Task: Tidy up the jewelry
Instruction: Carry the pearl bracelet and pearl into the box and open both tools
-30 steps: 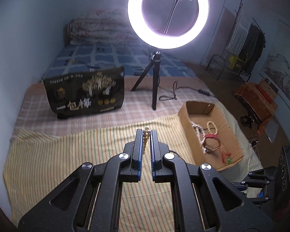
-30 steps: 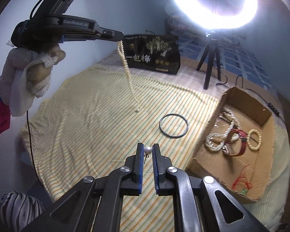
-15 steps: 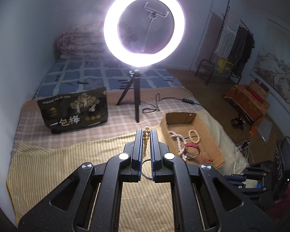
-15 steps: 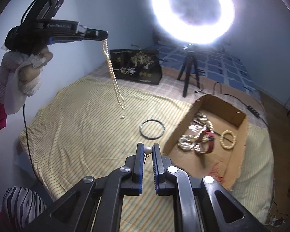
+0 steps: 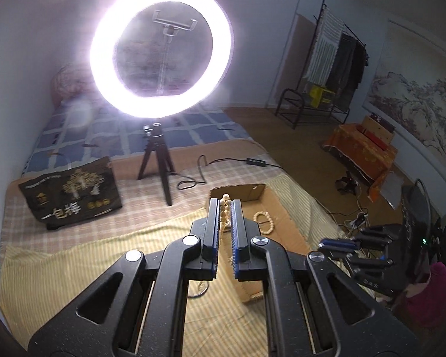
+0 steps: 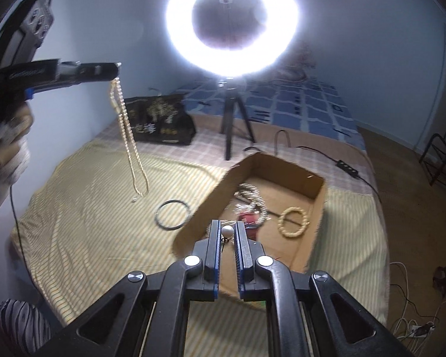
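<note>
My left gripper (image 5: 225,201) is shut on a cream bead necklace (image 5: 224,208). In the right wrist view that same left gripper (image 6: 116,68) is held high at the left and the bead necklace (image 6: 128,136) dangles from it over the striped cloth. My right gripper (image 6: 227,228) is shut on a pearl earring (image 6: 227,232), right over the near wall of the cardboard box (image 6: 282,178). The box holds a bead bracelet (image 6: 293,221), a red band and pale strands. A dark bangle (image 6: 172,214) lies on the cloth left of the box.
A lit ring light on a tripod (image 6: 232,17) stands behind the box, with a cable and power strip (image 6: 346,168) beside it. A black printed bag (image 6: 160,125) lies at the back left. The yellow striped cloth (image 6: 89,223) covers the bed. A clothes rack (image 5: 336,68) stands by the far wall.
Both grippers rose and swung toward the box. The necklace lifted clear of the cloth and moved right. The box now sits directly under my right fingertips.
</note>
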Motion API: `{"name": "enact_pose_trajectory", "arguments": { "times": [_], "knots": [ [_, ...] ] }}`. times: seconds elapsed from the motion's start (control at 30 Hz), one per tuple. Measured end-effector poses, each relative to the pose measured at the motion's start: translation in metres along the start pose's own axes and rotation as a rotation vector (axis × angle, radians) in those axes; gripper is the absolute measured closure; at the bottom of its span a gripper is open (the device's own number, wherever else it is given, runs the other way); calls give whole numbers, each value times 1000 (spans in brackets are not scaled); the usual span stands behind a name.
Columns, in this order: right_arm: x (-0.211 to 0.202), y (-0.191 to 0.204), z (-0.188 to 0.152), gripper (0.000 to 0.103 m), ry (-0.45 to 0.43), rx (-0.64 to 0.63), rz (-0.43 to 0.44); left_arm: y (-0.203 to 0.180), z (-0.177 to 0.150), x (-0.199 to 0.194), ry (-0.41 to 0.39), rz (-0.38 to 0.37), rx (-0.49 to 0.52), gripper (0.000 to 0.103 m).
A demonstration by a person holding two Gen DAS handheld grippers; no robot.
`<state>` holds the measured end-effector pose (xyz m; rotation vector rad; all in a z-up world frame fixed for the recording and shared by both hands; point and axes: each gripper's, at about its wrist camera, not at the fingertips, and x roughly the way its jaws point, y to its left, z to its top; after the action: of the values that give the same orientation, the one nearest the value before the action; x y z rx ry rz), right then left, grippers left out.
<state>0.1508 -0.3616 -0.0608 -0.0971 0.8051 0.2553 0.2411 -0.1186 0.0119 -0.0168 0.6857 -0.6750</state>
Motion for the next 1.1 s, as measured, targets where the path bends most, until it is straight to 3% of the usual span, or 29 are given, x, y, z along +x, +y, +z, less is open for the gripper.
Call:
{"name": "enact_pose_trajectory", "arguments": {
  "times": [0.6,1.1],
  "knots": [
    [57,-61,28,97,20,83,-30,-65,-9,61,71,-98,48,99],
    [104,-78,23,97,70,134,-18,-78,-53,109,193,-120,32,98]
  ]
}}
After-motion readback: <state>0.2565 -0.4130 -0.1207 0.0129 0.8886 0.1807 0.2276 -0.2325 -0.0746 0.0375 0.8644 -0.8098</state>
